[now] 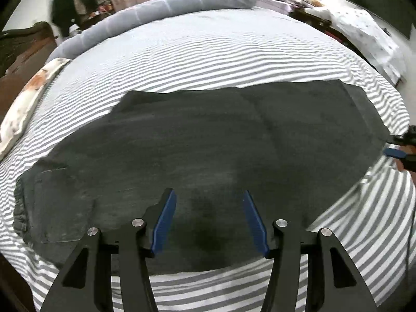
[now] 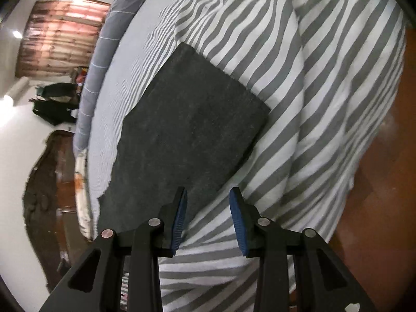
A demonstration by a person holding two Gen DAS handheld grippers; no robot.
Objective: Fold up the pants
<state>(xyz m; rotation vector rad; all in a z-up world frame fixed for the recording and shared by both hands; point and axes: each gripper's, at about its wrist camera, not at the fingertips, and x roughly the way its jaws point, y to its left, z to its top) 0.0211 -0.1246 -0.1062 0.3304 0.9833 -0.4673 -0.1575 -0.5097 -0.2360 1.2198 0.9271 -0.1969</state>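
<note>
Dark grey pants (image 1: 197,150) lie flat across the striped bed, folded lengthwise, waist end at the left and leg end at the right. My left gripper (image 1: 208,197) is open and empty, hovering over the pants' near edge. My right gripper (image 2: 209,195) is open and empty beside the near edge of the pants (image 2: 187,130) at the leg end. The right gripper also shows at the right edge of the left wrist view (image 1: 401,145), just off the leg hem.
The bed has a grey-and-white striped sheet (image 1: 208,52). A long grey bolster (image 1: 166,7) lies along the far side, a patterned pillow (image 1: 28,96) at the left. Wooden floor (image 2: 377,182) lies beyond the bed's edge on the right.
</note>
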